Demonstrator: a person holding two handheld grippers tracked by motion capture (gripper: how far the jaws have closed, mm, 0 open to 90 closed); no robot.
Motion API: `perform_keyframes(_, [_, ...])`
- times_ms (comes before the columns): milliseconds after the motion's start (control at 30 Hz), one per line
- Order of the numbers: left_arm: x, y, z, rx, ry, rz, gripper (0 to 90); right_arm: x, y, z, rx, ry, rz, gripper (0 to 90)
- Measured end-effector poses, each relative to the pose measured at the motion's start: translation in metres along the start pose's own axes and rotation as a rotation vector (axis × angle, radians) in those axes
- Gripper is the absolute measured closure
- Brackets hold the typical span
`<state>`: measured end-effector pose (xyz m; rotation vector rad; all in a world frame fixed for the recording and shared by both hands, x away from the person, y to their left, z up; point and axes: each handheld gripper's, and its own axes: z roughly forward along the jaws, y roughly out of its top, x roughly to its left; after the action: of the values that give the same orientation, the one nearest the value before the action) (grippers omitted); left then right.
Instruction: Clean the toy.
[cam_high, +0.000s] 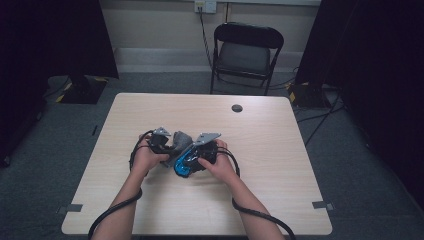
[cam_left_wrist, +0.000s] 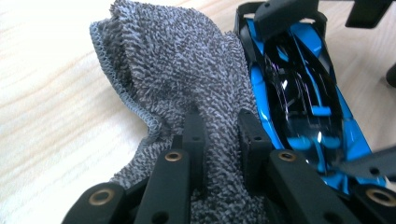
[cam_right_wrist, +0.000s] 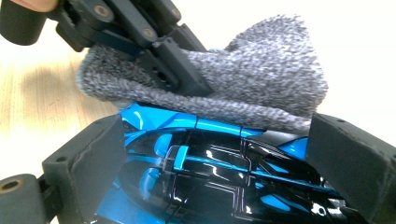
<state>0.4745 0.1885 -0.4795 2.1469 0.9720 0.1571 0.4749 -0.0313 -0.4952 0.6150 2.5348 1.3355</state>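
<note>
- the left gripper (cam_left_wrist: 219, 126) is pinching a fold of the grey terry cloth (cam_left_wrist: 187, 70), its jaws clamped tight on the fabric.
- the right gripper (cam_right_wrist: 215, 172) is holding the blue and black toy car (cam_right_wrist: 219, 172), its wide pads pressing on both ends of the body.
- the car (cam_high: 185, 162) is sitting near the middle of the wooden table (cam_high: 260, 195), the cloth (cam_high: 181, 140) draped along its far left side and touching it.
- to wipe well, i'd say the cloth should be sliding along the glossy shell with light pressure while the right grip is keeping the car steady.
- no containers are standing on the table; a folding chair (cam_high: 247, 52) is standing beyond its far edge.
</note>
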Motion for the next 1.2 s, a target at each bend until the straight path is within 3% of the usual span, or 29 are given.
perform_keyframes(600, [-0.009,-0.026,-0.02,-0.032,0.016,-0.055,76.3,0.001,0.001,0.001,0.008,-0.008,0.004,4.5])
perform_keyframes(1200, [-0.018,-0.053,-0.041,-0.056,-0.01,-0.091,76.1,0.002,0.001,0.001,0.003,-0.01,0.006,4.5])
